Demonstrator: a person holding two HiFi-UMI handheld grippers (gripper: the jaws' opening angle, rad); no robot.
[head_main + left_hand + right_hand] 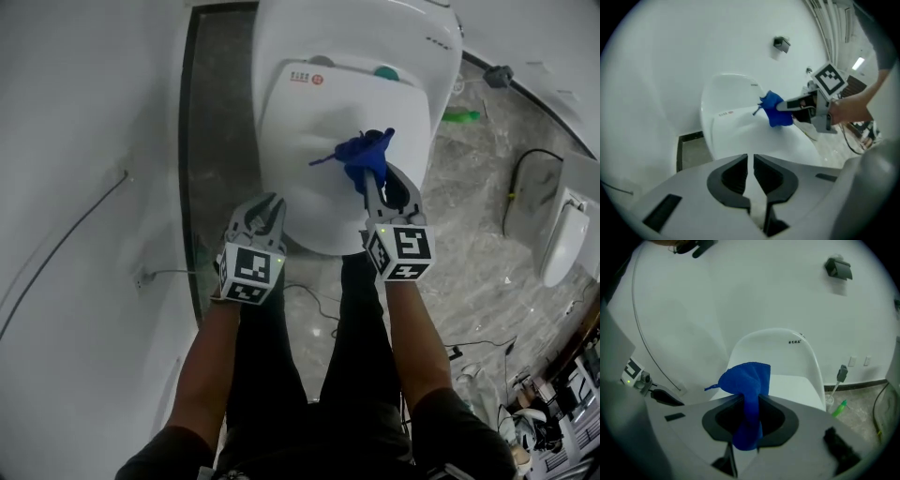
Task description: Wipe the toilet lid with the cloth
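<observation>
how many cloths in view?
1. The blue cloth is pinched in the right claw, bunched over the toilet lid. Another could be hidden in the floor clutter at lower right.

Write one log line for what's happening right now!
right claw: shut on blue cloth, over toilet lid | left claw: empty, slightly open

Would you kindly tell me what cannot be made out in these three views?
Head view: print on the red label, too small.
Head view: whether the cloth touches the toilet lid; cloth and right gripper cover the contact.
Right gripper view: the lid's front, behind cloth and fingers.
</observation>
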